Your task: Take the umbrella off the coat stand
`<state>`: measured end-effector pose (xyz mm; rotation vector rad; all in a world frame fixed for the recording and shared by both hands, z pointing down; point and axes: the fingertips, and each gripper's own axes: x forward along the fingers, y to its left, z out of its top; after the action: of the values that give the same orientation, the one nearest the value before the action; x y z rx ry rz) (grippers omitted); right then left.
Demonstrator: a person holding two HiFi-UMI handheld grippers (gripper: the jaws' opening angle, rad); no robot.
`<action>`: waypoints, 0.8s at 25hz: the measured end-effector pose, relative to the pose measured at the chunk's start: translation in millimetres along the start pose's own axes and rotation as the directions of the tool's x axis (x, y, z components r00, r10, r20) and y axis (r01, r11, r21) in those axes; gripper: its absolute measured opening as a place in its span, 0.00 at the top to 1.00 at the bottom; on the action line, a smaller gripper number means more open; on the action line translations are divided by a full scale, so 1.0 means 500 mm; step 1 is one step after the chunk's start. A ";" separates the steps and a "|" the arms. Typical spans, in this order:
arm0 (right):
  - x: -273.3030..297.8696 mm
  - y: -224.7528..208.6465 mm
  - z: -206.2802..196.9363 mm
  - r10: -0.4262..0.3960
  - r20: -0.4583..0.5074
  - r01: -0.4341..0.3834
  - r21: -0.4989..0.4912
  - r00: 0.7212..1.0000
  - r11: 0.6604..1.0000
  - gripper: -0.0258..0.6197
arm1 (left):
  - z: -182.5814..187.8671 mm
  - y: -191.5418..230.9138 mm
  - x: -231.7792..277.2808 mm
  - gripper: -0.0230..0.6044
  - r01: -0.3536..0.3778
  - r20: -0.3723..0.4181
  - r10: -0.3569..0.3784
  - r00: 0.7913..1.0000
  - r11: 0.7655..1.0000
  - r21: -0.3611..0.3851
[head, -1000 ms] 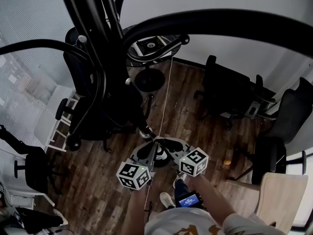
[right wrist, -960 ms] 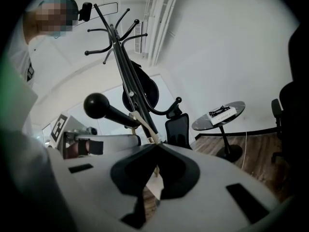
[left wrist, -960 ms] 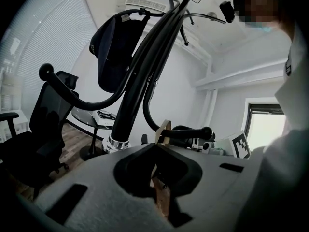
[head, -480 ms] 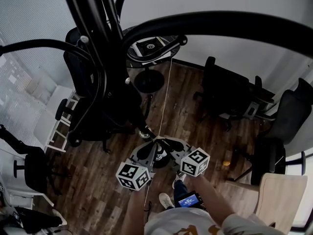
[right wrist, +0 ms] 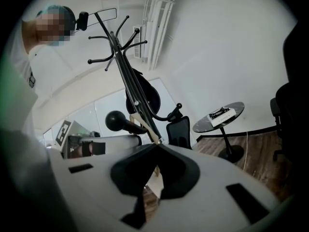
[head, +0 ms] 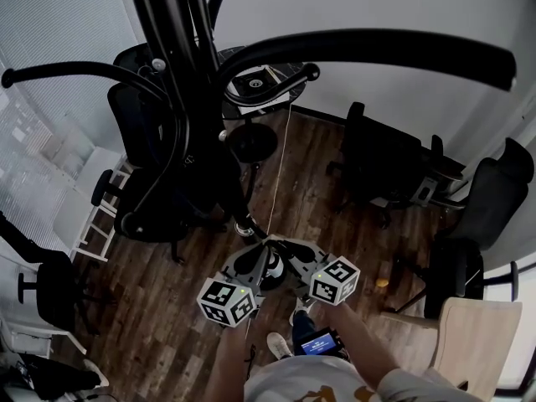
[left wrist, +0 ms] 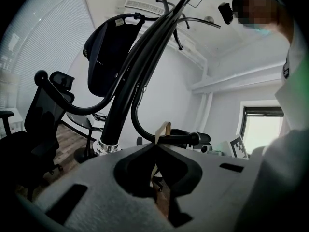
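The black coat stand (head: 180, 48) rises close in front of me with curved, ball-tipped arms; it also shows as the coat stand (left wrist: 140, 66) and the coat stand (right wrist: 128, 76). A thin tan strap (head: 280, 166) hangs from one hook arm (head: 276, 82) down to both grippers. The left gripper (head: 263, 246) and right gripper (head: 275, 244) meet tip to tip low beside the pole. In its own view the left gripper (left wrist: 155, 146) is shut on the strap (left wrist: 163, 129), which loops over an arm (left wrist: 178, 139). The right gripper (right wrist: 157, 146) is shut on the same strap (right wrist: 145, 124). I cannot make out the umbrella's body.
Black office chairs stand around: one (head: 385, 162) at right, another (head: 494, 191) far right, one (head: 142, 157) behind the stand. A small round table (head: 260, 78) is beyond the pole, also the round table (right wrist: 219, 117). A white rack (head: 84, 216) is left, a wooden seat (head: 477, 342) lower right.
The head view has drifted slightly, so the stand's arms sit a little differently in frame. Both grippers stay together on the strap in almost the same place.
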<state>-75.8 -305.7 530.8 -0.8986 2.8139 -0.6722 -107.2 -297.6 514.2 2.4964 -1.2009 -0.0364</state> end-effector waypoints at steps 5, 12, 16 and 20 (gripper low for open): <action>-0.016 0.000 0.011 -0.012 0.026 0.011 0.011 1.000 1.000 0.94 | 0.005 -0.016 -0.001 0.93 0.019 0.006 -0.019 1.000 1.000 0.006; -0.034 0.006 0.023 -0.029 0.040 0.029 0.004 0.999 1.000 0.94 | 0.010 -0.038 -0.002 0.93 0.043 0.001 -0.043 0.999 0.999 0.015; -0.045 0.011 0.029 -0.034 0.049 0.034 -0.001 0.998 0.999 0.94 | 0.015 -0.049 -0.003 0.93 0.053 -0.003 -0.053 0.999 0.998 0.026; -0.054 0.018 0.035 -0.035 0.053 0.035 -0.011 0.998 0.999 0.94 | 0.019 -0.059 -0.005 0.93 0.063 -0.002 -0.063 0.998 0.998 0.032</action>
<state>-54.3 -290.3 510.6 -0.9554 2.7650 -0.6277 -88.5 -282.0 495.2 2.5610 -1.1311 -0.0327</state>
